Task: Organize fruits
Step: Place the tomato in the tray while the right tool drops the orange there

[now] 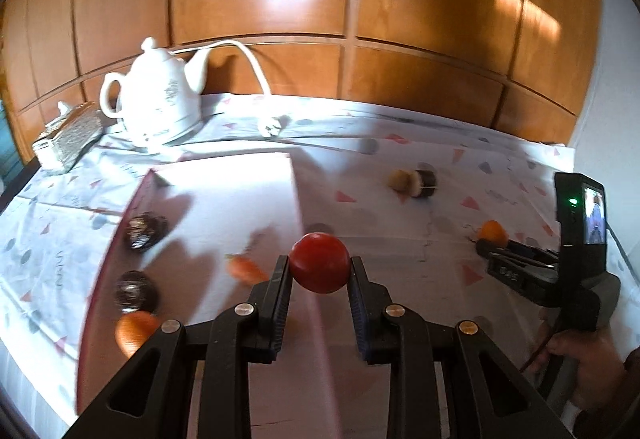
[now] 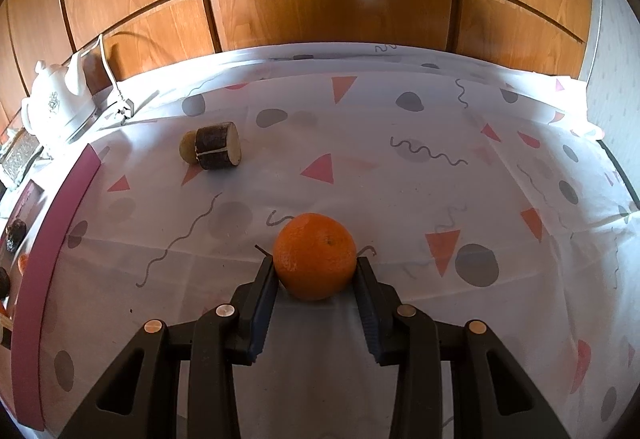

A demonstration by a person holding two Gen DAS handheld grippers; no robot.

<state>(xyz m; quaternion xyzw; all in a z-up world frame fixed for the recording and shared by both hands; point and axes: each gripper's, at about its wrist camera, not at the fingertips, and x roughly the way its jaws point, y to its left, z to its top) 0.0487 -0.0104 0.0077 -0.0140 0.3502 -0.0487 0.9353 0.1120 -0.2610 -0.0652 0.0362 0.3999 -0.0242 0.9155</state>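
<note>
The left tongs [image 1: 320,269] are clamped on a round, glossy red tomato [image 1: 319,262], lifted clear above a shallow white tray with a pink rim [image 1: 140,195] that lies on the surface. The right tongs [image 2: 316,271] are clamped on a round orange with pebbled skin [image 2: 315,255], which sits on the white cloth printed with grey blobs and pink triangles [image 2: 400,191] that covers the surface; a person's hand [image 1: 588,367] holds their handle.

In the tray, toward its near left edge, lie a second orange fruit [image 1: 134,331], blurred, and just beyond it a dark round fruit [image 1: 135,291]. Further in lies another dark round fruit [image 1: 144,231]. A small orange carrot [image 1: 246,267] lies nearer the tray's middle, just left of the left tongs.

Outside the tray, toward the middle of the surface, a short dark brown cylinder with a pale cut face [image 2: 218,150] lies on its side, touching a small pale yellowish round piece [image 2: 187,149].

At the far left corner stand a white ceramic teapot with a curved spout [image 1: 158,99] and a silvery patterned box [image 1: 68,139]. A white cable [image 1: 256,67] runs along the far edge. Behind the surface rises brown wooden panelling [image 2: 340,7].
</note>
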